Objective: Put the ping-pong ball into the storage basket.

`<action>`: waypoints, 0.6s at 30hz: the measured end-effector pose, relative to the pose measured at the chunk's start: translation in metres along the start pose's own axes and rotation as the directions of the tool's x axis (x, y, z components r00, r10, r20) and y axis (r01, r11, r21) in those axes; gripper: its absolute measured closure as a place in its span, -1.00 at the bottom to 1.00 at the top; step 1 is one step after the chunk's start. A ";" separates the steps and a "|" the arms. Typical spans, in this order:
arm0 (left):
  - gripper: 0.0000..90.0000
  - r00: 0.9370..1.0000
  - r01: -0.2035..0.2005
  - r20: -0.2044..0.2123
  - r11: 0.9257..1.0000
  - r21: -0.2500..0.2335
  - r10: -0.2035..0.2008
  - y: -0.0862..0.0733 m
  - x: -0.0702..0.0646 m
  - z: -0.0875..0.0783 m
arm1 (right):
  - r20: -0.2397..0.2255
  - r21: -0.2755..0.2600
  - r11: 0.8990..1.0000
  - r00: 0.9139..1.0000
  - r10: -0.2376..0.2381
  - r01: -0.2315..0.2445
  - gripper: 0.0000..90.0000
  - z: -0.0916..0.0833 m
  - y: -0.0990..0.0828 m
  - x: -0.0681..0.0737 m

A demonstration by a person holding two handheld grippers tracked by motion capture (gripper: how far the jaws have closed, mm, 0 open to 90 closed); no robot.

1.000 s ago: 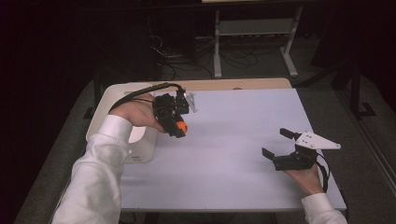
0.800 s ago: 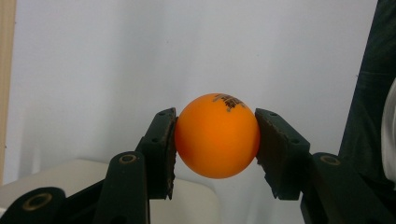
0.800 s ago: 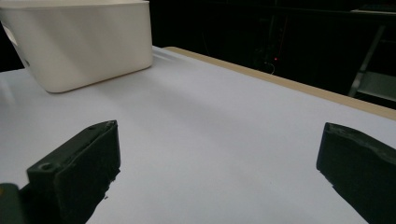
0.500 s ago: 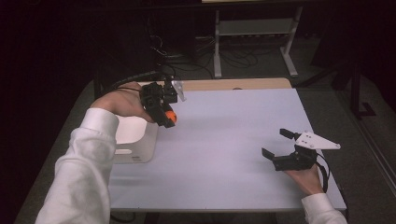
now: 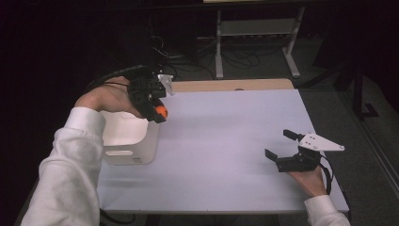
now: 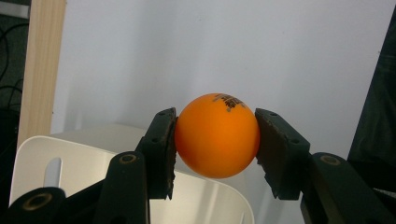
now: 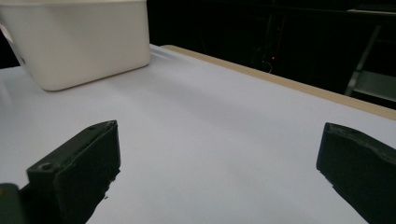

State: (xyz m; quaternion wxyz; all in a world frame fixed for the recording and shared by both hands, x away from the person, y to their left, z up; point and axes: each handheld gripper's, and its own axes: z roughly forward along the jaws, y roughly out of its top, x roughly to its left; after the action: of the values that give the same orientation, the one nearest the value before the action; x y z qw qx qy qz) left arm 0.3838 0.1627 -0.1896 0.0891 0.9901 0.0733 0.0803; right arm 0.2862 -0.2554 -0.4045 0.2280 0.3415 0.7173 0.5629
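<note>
1. Orange ping-pong ball [image 6: 217,135]: your left gripper [image 5: 157,113] pinches it between both jaws, above the white bin's [image 5: 136,150] rim.
2. Your right gripper [image 5: 284,146] rests wide open, empty, on the table [image 5: 226,136].

The high view looks down from the near side over the table [image 5: 226,141]. Left gripper view looks closely down at the bin [image 6: 70,154]; right gripper view faces it low across the table.

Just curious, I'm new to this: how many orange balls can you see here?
1: the orange ball is clamped in the left gripper above the white bin's rim. The bin's inside is partly hidden, so more may be there.
</note>
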 end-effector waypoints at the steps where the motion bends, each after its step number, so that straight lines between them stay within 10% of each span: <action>1: 0.13 1.000 -0.013 -0.006 1.000 -0.007 0.013 -0.002 0.000 -0.002 | 0.003 -0.003 1.000 1.000 0.008 -0.008 -1.00 -0.001 0.000 -0.001; 18: 0.13 1.000 -0.004 -0.008 1.000 -0.002 0.004 -0.019 0.005 -0.011 | 0.016 0.008 1.000 1.000 -0.003 0.003 -1.00 -0.003 -0.001 -0.002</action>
State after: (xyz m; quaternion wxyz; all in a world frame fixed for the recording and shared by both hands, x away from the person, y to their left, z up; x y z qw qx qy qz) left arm 0.3845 0.1839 -0.1815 0.0895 0.9898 0.0718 0.0846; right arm 0.2852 -0.2585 -0.4052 0.2331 0.3458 0.7182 0.5570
